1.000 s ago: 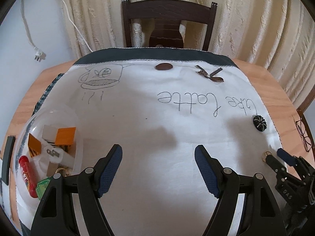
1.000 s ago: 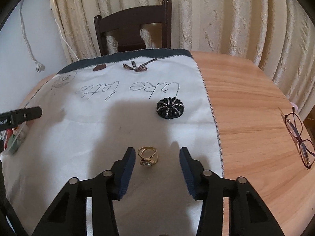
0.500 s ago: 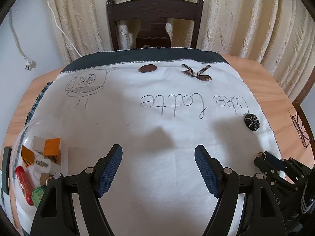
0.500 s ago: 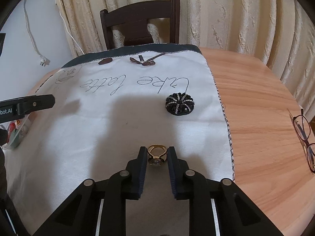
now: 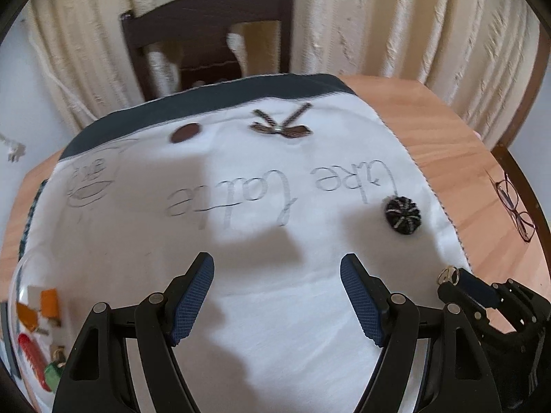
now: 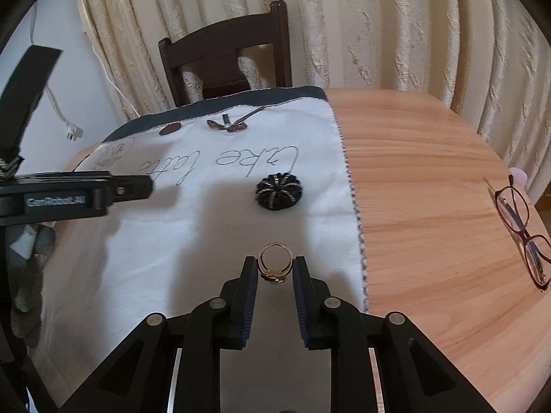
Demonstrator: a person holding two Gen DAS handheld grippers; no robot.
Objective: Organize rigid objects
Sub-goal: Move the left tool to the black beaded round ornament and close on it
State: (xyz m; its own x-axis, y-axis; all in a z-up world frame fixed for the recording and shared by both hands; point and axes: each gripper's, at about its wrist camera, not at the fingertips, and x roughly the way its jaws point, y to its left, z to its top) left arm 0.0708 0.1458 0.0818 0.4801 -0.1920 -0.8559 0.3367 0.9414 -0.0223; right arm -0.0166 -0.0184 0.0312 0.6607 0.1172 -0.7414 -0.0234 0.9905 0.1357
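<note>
Right gripper point(image 6: 275, 270) clamps gold ring point(image 6: 275, 264) (band upright); clear bowl point(image 5: 20, 296) lies leftward, beside splayed, empty left gripper point(image 5: 277, 296).

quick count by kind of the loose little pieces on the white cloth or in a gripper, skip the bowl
gold ring, clamped in the right gripper: 1
black beaded piece: 1
brown ribbon bow: 1
brown oval piece: 1
total: 4

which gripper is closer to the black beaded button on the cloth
Right. The right gripper, shut on the gold ring, sits just short of the black beaded button. The left gripper hangs open farther off, toward the clear bowl.
</note>
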